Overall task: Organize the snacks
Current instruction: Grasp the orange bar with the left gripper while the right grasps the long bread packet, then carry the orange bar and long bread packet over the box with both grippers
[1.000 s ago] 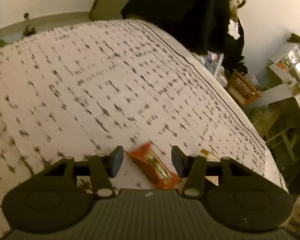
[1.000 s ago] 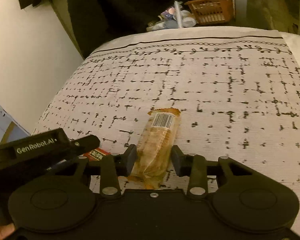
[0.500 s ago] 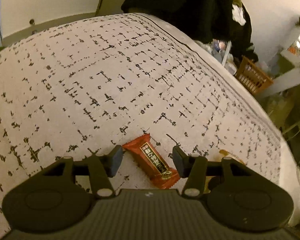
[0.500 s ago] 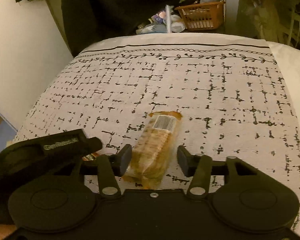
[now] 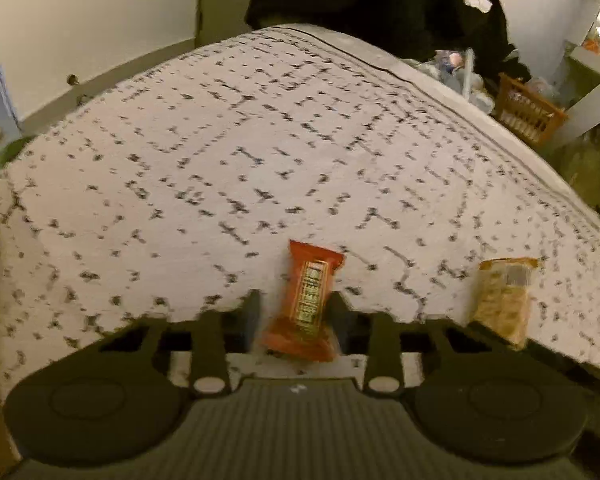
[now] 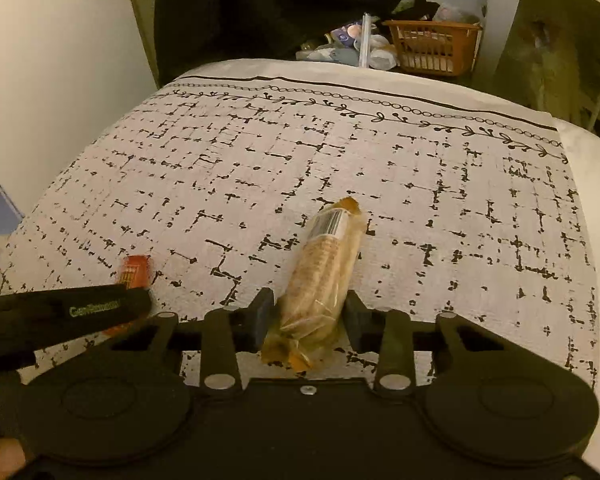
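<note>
A red snack bar [image 5: 310, 292] stands lengthwise between the fingers of my left gripper [image 5: 294, 312]. The jaws are closing and the pads press its sides. My right gripper [image 6: 309, 312] is likewise closing on a tan cracker packet [image 6: 324, 264], squeezed on edge between its pads with the barcode end pointing away. Both snacks are over the white cloth with black dashes [image 6: 380, 168]. The cracker packet [image 5: 500, 296] shows at the right of the left wrist view. In the right wrist view the red bar [image 6: 134, 270] peeks out behind the left gripper's black body [image 6: 80, 312].
An orange plastic basket [image 6: 432, 46] and loose clutter [image 6: 352, 40] lie on the floor past the cloth's far edge. Dark clothing [image 6: 260, 8] hangs behind it. A pale wall [image 6: 52, 80] runs along the left side, and the cloth drops off at the right.
Both pairs of jaws opened a little and then closed in on their snacks. The red bar turned from diagonal to lengthwise between the left fingers. The cracker packet rolled onto its edge.
</note>
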`<state>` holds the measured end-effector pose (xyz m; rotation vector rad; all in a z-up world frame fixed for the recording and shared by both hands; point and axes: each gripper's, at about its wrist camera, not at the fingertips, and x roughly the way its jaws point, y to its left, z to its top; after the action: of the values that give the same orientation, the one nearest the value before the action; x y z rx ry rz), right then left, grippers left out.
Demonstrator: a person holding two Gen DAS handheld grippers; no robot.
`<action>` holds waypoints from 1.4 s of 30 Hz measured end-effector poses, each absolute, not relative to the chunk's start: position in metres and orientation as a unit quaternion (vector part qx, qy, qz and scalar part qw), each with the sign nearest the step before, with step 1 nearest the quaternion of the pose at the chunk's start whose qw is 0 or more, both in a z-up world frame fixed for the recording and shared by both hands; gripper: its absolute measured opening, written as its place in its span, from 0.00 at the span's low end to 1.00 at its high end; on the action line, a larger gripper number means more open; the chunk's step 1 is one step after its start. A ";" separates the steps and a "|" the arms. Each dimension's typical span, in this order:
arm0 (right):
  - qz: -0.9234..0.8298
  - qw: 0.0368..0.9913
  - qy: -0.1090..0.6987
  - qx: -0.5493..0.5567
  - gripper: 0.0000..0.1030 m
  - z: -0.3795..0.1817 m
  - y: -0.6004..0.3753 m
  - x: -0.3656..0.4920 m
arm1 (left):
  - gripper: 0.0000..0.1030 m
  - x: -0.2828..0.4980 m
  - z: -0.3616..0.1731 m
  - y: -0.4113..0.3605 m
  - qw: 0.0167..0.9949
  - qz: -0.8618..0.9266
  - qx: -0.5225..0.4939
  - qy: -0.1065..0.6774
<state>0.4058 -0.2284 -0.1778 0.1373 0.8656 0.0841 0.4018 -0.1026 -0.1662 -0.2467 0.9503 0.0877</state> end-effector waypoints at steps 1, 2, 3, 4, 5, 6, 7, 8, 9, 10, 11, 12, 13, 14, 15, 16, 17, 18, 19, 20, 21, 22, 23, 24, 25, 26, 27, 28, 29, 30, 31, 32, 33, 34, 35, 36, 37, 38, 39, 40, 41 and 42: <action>0.040 0.905 0.418 0.067 0.34 -0.177 -0.228 0.405 | 0.21 0.401 -0.166 -0.099 0.880 0.040 -0.127 0.457; 0.040 0.905 0.417 0.069 0.33 -0.175 -0.228 0.404 | 0.20 0.399 -0.164 -0.094 0.878 0.034 -0.137 0.458; 0.041 0.906 0.416 0.071 0.32 -0.174 -0.229 0.403 | 0.18 0.398 -0.163 -0.091 0.876 0.030 -0.141 0.460; 0.043 0.906 0.414 0.074 0.29 -0.171 -0.229 0.402 | 0.18 0.396 -0.160 -0.088 0.876 0.030 -0.143 0.461; 0.045 0.907 0.411 0.080 0.28 -0.169 -0.229 0.401 | 0.18 0.393 -0.156 -0.084 0.877 0.031 -0.144 0.457; 0.049 0.909 0.405 0.088 0.28 -0.166 -0.229 0.400 | 0.18 0.389 -0.152 -0.080 0.879 0.032 -0.147 0.453; 0.052 0.910 0.402 0.090 0.28 -0.164 -0.229 0.398 | 0.18 0.385 -0.146 -0.075 0.881 0.032 -0.151 0.448; 0.055 0.910 0.400 0.091 0.27 -0.162 -0.227 0.397 | 0.18 0.382 -0.141 -0.071 0.882 0.034 -0.154 0.444; 0.059 0.911 0.397 0.094 0.27 -0.159 -0.227 0.395 | 0.18 0.379 -0.136 -0.066 0.884 0.035 -0.155 0.440; 0.064 0.912 0.392 0.101 0.27 -0.157 -0.226 0.393 | 0.18 0.376 -0.129 -0.061 0.885 0.037 -0.156 0.436; 0.070 0.913 0.388 0.106 0.27 -0.153 -0.224 0.391 | 0.18 0.373 -0.124 -0.058 0.887 0.039 -0.157 0.433; 0.076 0.914 0.383 0.112 0.27 -0.149 -0.223 0.389 | 0.18 0.368 -0.117 -0.053 0.888 0.040 -0.159 0.429; 0.082 0.915 0.377 0.118 0.27 -0.144 -0.221 0.387 | 0.18 0.365 -0.110 -0.049 0.891 0.040 -0.161 0.424; 0.092 0.916 0.370 0.123 0.27 -0.139 -0.218 0.384 | 0.18 0.360 -0.104 -0.044 0.893 0.040 -0.163 0.417; 0.098 0.918 0.364 0.125 0.27 -0.135 -0.217 0.381 | 0.18 0.355 -0.097 -0.039 0.895 0.042 -0.166 0.411; 0.105 0.919 0.358 0.125 0.27 -0.129 -0.212 0.377 | 0.18 0.350 -0.091 -0.035 0.897 0.045 -0.169 0.407; 0.110 0.920 0.354 0.125 0.27 -0.125 -0.210 0.374 | 0.18 0.344 -0.085 -0.029 0.898 0.046 -0.172 0.402; 0.116 0.921 0.351 0.124 0.27 -0.121 -0.206 0.371 | 0.18 0.341 -0.080 -0.025 0.899 0.047 -0.174 0.398; 0.123 0.922 0.346 0.123 0.28 -0.117 -0.202 0.367 | 0.18 0.336 -0.075 -0.021 0.901 0.048 -0.176 0.394; 0.129 0.924 0.341 0.118 0.28 -0.113 -0.196 0.363 | 0.18 0.332 -0.071 -0.016 0.902 0.050 -0.178 0.391; 0.134 0.925 0.337 0.114 0.28 -0.110 -0.192 0.360 | 0.18 0.327 -0.067 -0.011 0.902 0.053 -0.180 0.388; 0.140 0.926 0.332 0.110 0.27 -0.106 -0.187 0.356 | 0.18 0.323 -0.064 -0.006 0.903 0.057 -0.182 0.384; 0.145 0.927 0.328 0.107 0.27 -0.103 -0.184 0.354 | 0.18 0.319 -0.060 -0.001 0.905 0.060 -0.183 0.381; 0.151 0.928 0.324 0.104 0.27 -0.100 -0.179 0.351 | 0.18 0.315 -0.057 0.004 0.905 0.062 -0.183 0.378; 0.156 0.928 0.321 0.102 0.27 -0.097 -0.175 0.349 | 0.18 0.311 -0.055 0.009 0.906 0.064 -0.184 0.376; 0.163 0.928 0.318 0.102 0.27 -0.093 -0.171 0.347 | 0.18 0.307 -0.053 0.014 0.906 0.067 -0.185 0.374; 0.169 0.928 0.315 0.103 0.28 -0.091 -0.168 0.345 | 0.18 0.302 -0.050 0.019 0.907 0.071 -0.186 0.372; 0.175 0.929 0.311 0.101 0.28 -0.088 -0.164 0.342 | 0.18 0.299 -0.048 0.023 0.907 0.075 -0.188 0.370; 0.178 0.929 0.309 0.096 0.28 -0.086 -0.160 0.338 | 0.18 0.294 -0.045 0.029 0.907 0.078 -0.190 0.368; 0.181 0.930 0.307 0.092 0.28 -0.084 -0.157 0.336 | 0.18 0.291 -0.043 0.034 0.907 0.080 -0.192 0.365; 0.185 0.930 0.305 0.087 0.28 -0.082 -0.153 0.334 | 0.18 0.287 -0.041 0.038 0.907 0.083 -0.193 0.364; 0.190 0.930 0.303 0.082 0.28 -0.080 -0.149 0.331 | 0.18 0.283 -0.039 0.044 0.908 0.086 -0.194 0.362; 0.193 0.931 0.301 0.078 0.28 -0.078 -0.145 0.329 | 0.18 0.280 -0.037 0.049 0.907 0.088 -0.195 0.362; 0.195 0.931 0.299 0.075 0.28 -0.077 -0.142 0.327 | 0.18 0.276 -0.036 0.054 0.907 0.092 -0.196 0.361; 0.199 0.931 0.298 0.072 0.28 -0.075 -0.140 0.325 | 0.18 0.272 -0.034 0.059 0.907 0.095 -0.198 0.359; 0.202 0.931 0.295 0.069 0.28 -0.073 -0.136 0.322 | 0.18 0.269 -0.032 0.063 0.908 0.097 -0.198 0.356; 0.206 0.931 0.293 0.066 0.28 -0.071 -0.133 0.320 | 0.18 0.266 -0.031 0.066 0.908 0.099 -0.198 0.355; 0.209 0.931 0.291 0.064 0.28 -0.070 -0.131 0.318 | 0.18 0.263 -0.031 0.070 0.908 0.101 -0.200 0.355; 0.213 0.931 0.289 0.062 0.28 -0.068 -0.128 0.316 | 0.18 0.260 -0.030 0.074 0.907 0.104 -0.202 0.355; 0.216 0.932 0.286 0.058 0.28 -0.066 -0.124 0.314 | 0.18 0.256 -0.029 0.079 0.907 0.106 -0.202 0.355; 0.218 0.932 0.283 0.055 0.28 -0.066 -0.121 0.312 | 0.18 0.254 -0.029 0.083 0.906 0.108 -0.203 0.355; 0.219 0.933 0.279 0.051 0.28 -0.064 -0.118 0.310 | 0.18 0.252 -0.028 0.087 0.905 0.110 -0.205 0.356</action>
<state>0.3103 -0.1180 -0.0643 0.1052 0.5717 0.4480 0.2523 0.0872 -0.0283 -0.4234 0.7352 0.2263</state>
